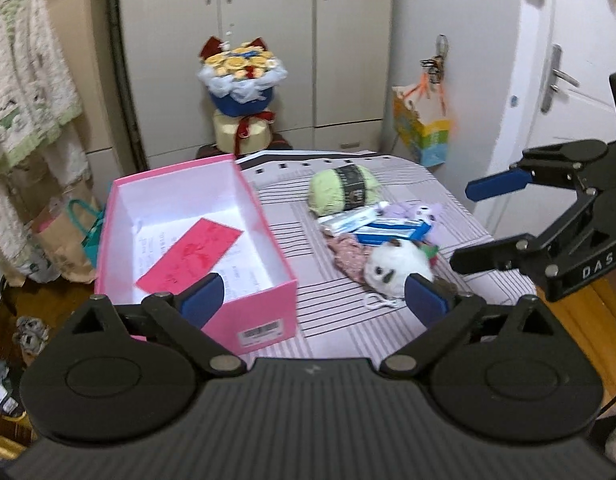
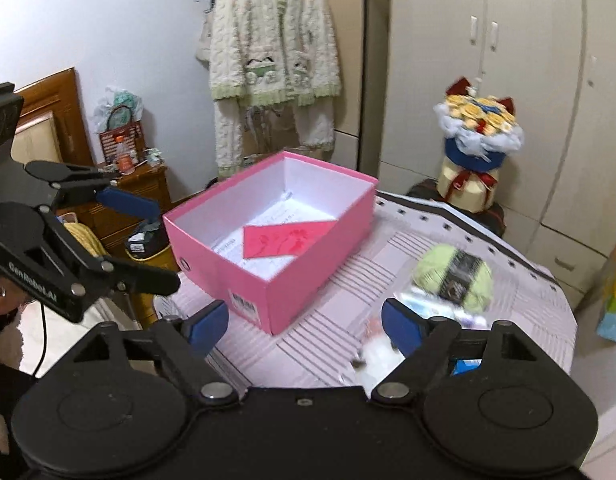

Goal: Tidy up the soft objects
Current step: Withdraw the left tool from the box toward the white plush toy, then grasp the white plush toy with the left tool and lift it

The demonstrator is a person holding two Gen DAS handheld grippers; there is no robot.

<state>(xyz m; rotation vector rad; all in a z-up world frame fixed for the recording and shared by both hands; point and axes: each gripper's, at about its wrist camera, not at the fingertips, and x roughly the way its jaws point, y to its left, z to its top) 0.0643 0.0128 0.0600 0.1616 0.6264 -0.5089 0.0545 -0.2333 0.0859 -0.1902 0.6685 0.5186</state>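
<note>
Left claw [image 1: 314, 300] spread wide, nothing between its blue pads, hanging above the near edge of the striped tabletop [image 1: 348, 320]. Right claw [image 2: 303, 322] also spread wide and empty, over the same cloth. Open pink box [image 1: 195, 240] on the left side of the tabletop, holding only a red envelope [image 1: 189, 258] on white paper. To the right of the box, apart from it, a loose pile of soft things: a green ball of yarn [image 1: 342, 192] at the far end, flat blue-and-white packets [image 1: 372, 226] in the middle, a purple plush [image 1: 416, 212] just behind them, a pink flowered cloth [image 1: 348, 254] touching a white plush toy [image 1: 392, 268] at the near end — none inside the box. Bouquet [image 1: 241, 76] behind the tabletop, in front of the wardrobe; fluffy cardigan [image 2: 271, 40] hanging on the wall.
</note>
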